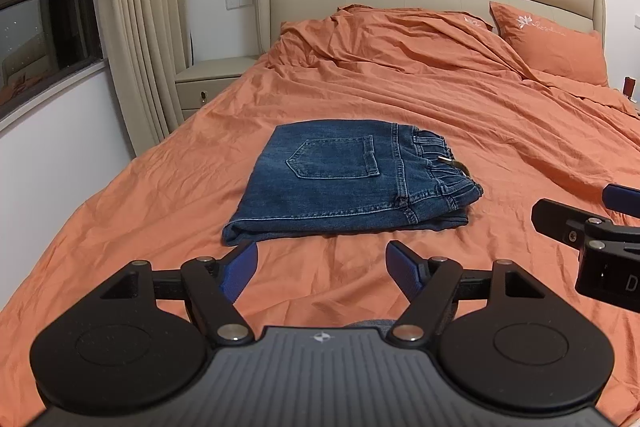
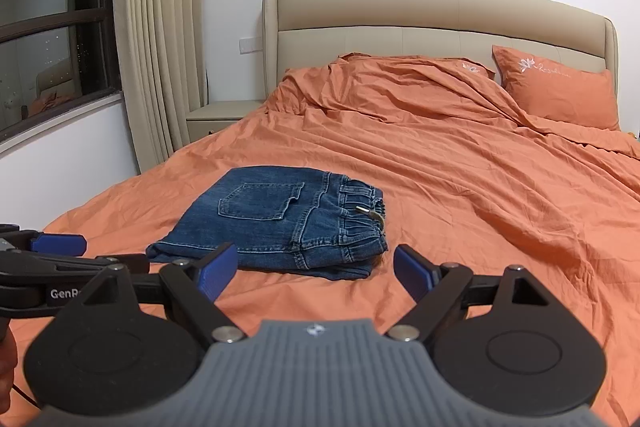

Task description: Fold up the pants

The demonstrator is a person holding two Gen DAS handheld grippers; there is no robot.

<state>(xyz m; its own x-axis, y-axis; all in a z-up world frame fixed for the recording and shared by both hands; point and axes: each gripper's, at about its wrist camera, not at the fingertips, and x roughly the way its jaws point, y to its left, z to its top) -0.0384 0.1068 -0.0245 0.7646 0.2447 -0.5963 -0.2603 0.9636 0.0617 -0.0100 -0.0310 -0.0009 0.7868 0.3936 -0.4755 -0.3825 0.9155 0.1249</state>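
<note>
Lying folded on the bed (image 1: 440, 99), jeans (image 1: 340, 179) look done; both grippers (image 1: 322, 267) (image 2: 316, 271), jaws wide & empty, near its front edge — a stray nudge could undo the stack.

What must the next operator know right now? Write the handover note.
Left tool: open, empty, held above the bedsheet just short of the jeans.
Right tool: open, empty, also just short of the jeans, beside the left one.
Jeans: folded into a compact stack on the sheet, back pocket up, elastic waistband toward the pillow side.
Done: the fold looks complete; nothing is gripped.
Left: likely only a check of the edges, then withdraw.
</note>
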